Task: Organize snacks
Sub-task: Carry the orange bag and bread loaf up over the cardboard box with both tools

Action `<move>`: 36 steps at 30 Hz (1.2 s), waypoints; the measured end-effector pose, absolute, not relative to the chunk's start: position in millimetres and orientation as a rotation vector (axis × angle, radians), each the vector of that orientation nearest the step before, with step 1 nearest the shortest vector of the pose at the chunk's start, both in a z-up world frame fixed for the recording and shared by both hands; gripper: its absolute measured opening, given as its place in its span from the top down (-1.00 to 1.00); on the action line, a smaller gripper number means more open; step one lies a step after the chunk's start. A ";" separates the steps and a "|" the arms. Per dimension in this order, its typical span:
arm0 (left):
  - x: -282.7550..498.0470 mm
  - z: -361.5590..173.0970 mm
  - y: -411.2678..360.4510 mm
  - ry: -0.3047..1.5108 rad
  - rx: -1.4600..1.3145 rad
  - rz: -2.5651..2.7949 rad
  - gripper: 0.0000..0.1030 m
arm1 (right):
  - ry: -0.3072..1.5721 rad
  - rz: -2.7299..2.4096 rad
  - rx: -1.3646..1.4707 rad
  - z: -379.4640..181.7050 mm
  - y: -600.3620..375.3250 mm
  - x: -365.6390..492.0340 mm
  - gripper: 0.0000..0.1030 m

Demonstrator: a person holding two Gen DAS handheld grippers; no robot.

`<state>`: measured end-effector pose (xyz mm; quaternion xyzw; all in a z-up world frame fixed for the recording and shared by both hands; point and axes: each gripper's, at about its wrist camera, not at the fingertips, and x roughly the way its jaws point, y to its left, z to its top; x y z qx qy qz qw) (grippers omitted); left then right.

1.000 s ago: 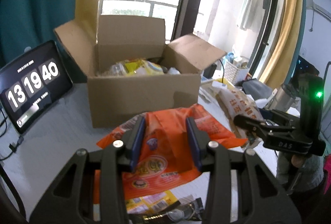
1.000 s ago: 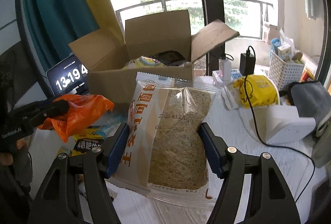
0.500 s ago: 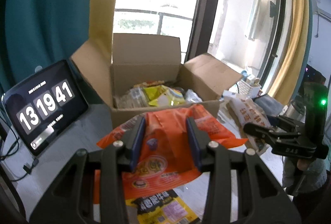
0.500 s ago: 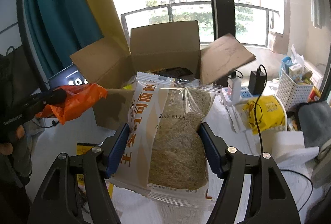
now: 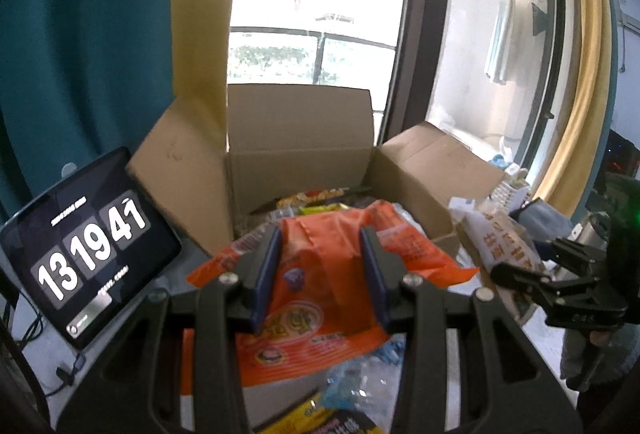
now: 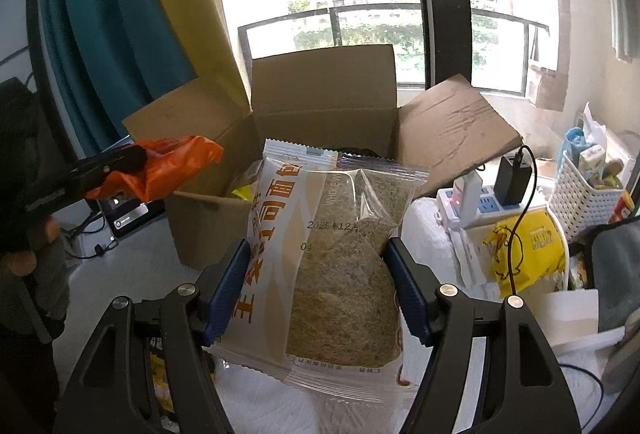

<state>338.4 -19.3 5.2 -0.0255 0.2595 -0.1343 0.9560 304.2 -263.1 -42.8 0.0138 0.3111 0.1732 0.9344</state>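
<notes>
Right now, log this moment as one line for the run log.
left gripper: shut on orange snack packet | right gripper: shut on clear whole-wheat bread bag | both before open brown cardboard box

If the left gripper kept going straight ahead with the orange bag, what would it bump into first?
Probably the snacks inside the open cardboard box. The left gripper, shut on the orange snack bag, points over the box's near edge toward its back wall. Depth is hard to judge, so the bag may clip that edge first.
</notes>
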 end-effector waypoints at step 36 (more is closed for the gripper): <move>377.5 53.8 67.0 0.294 -0.108 -0.059 -0.50 | 0.588 0.455 -0.061 -9.5 -177.7 434.5 -0.40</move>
